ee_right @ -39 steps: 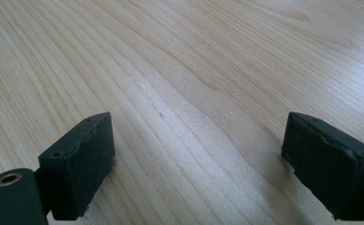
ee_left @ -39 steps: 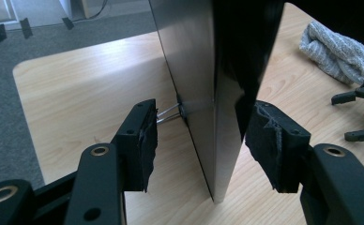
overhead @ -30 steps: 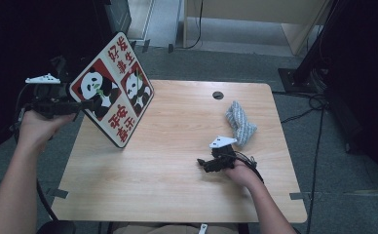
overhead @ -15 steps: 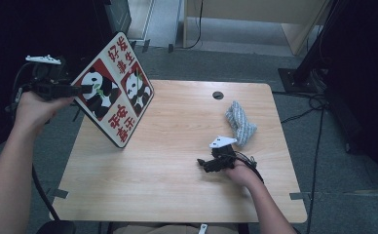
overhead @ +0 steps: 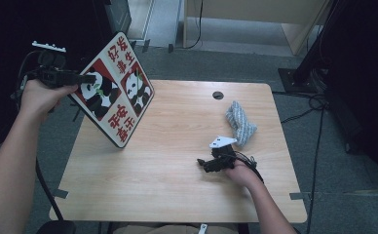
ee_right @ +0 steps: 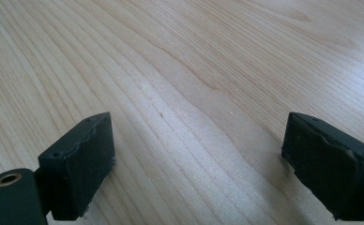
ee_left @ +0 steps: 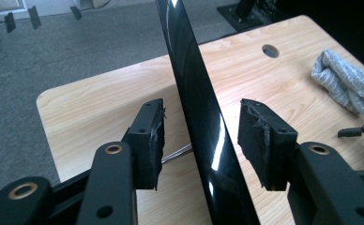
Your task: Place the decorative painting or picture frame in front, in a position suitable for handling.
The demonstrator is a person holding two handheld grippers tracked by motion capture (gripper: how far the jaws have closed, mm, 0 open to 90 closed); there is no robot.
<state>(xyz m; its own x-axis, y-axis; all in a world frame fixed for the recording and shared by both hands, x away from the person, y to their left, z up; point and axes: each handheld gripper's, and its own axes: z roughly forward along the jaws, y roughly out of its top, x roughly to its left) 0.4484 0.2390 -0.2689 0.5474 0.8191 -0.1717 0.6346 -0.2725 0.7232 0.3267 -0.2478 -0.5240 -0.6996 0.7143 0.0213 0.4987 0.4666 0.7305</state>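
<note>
Upper left of the high view: left hand-held gripper (overhead: 87,78) held level on a raised, outstretched forearm, straddling the upper left edge of a square panda board (overhead: 114,95). Jaws half spread and just now closing, board edge between the pads, a sliver of gap visible on both sides in the left gripper view, so not yet pinching. Board tilted up on its lower corner at the left edge of the wooden surface (overhead: 167,185), glossy black on the back. Probably stiff, thin and fairly light, but slick; best gripped deep over the rim, flat pads square on both faces, to stop swinging or slipping. Right of centre: grey cloth (overhead: 239,123) lying bunched, soft and untouched. Just below it, right hand-held gripper (overhead: 202,163) resting low on the surface, wrist down, pointing left, jaws spread wide over bare wood, holding nothing.
</note>
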